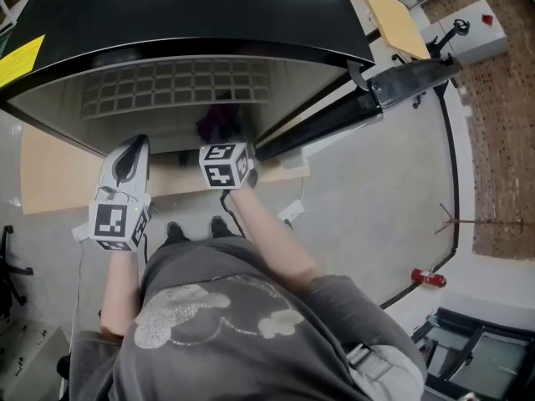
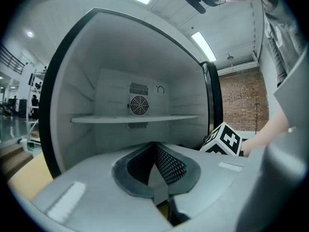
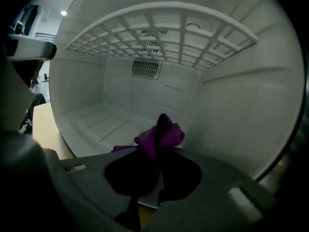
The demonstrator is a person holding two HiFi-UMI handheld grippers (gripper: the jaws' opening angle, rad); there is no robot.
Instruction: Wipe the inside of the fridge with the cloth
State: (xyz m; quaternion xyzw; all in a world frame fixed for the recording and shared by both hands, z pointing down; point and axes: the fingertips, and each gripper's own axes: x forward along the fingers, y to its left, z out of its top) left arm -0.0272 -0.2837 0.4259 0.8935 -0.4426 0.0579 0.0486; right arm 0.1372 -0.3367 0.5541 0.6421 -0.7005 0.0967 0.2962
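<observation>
The fridge (image 1: 167, 23) stands open in front of me, black outside and white inside, with a white grid shelf (image 1: 180, 86) across it. My right gripper (image 3: 155, 150) is shut on a bunched purple cloth (image 3: 161, 135) and reaches into the compartment under the grid shelf (image 3: 159, 30), near its right wall. In the head view the cloth (image 1: 219, 124) shows just beyond the right gripper's marker cube (image 1: 226, 165). My left gripper (image 2: 155, 148) is shut with nothing in it, held outside the fridge opening to the left of the right one (image 2: 224, 140).
The black fridge door (image 1: 393, 82) hangs open to the right. The fridge sits on a wooden board (image 1: 50, 182). A fan grille (image 2: 139, 105) is on the back wall above a plain shelf (image 2: 135, 119). A red object (image 1: 428, 278) and cables lie on the floor.
</observation>
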